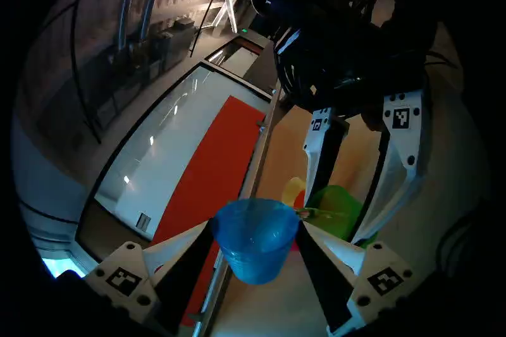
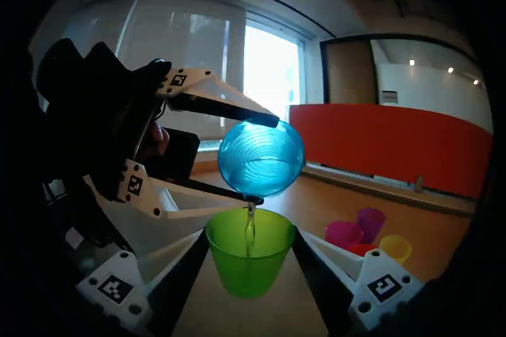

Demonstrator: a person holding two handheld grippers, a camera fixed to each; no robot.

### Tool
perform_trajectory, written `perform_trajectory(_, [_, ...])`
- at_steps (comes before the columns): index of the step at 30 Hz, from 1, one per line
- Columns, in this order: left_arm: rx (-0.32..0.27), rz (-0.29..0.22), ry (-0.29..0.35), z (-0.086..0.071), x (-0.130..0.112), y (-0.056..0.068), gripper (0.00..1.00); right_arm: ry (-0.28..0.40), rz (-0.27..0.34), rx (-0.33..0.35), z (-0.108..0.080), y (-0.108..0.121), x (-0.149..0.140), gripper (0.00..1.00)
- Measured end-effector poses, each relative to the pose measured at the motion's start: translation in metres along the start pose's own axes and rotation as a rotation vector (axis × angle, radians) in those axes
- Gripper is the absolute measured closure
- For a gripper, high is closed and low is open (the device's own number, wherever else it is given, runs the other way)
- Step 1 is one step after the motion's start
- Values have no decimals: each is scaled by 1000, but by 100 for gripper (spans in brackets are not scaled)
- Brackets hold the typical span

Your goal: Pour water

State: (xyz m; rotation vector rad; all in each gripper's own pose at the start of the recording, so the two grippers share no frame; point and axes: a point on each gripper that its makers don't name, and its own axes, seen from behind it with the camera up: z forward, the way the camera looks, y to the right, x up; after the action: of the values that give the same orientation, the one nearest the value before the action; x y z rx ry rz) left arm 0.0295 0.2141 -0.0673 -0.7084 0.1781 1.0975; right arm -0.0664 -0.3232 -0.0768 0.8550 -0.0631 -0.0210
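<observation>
Between the fingertips of the left gripper (image 1: 256, 231), in the left gripper view, sat a translucent blue cup (image 1: 256, 245). Both fingers (image 1: 180, 261) pressed against its sides. Beyond those fingertips and a little to the right, the right gripper (image 1: 338, 217) reached in from above, its white fingers closed around a green cup (image 1: 338, 207). A yellow cup (image 1: 292, 190) peeked out just left of the green one.

Seen from the right gripper view, the green cup stood upright between that gripper's own fingers (image 2: 319, 267), pinched from both sides. Directly above its rim the blue cup hung tipped far over, with one finger of the left gripper clamping it from above and the other from below. A thin stream of water (image 2: 250, 226) fell from the blue cup's lower edge into the green cup; how full the green cup was could not be told.

Past the right-hand finger, a magenta cup (image 2: 343, 234) and a purple cup (image 2: 370, 221) stood close together on the wooden tabletop (image 2: 329, 201), with the yellow cup near them. A red panel (image 2: 405, 144) ran behind them.
</observation>
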Motion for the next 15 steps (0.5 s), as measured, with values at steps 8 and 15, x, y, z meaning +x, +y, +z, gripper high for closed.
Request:
perform_trajectory(8, [4, 20, 1, -1, 1, -1, 11, 1, -3, 0, 0, 0, 1, 6])
perform_trajectory(15, [8, 32, 2, -2, 2, -2, 11, 1, -10, -3, 1, 0, 1, 6])
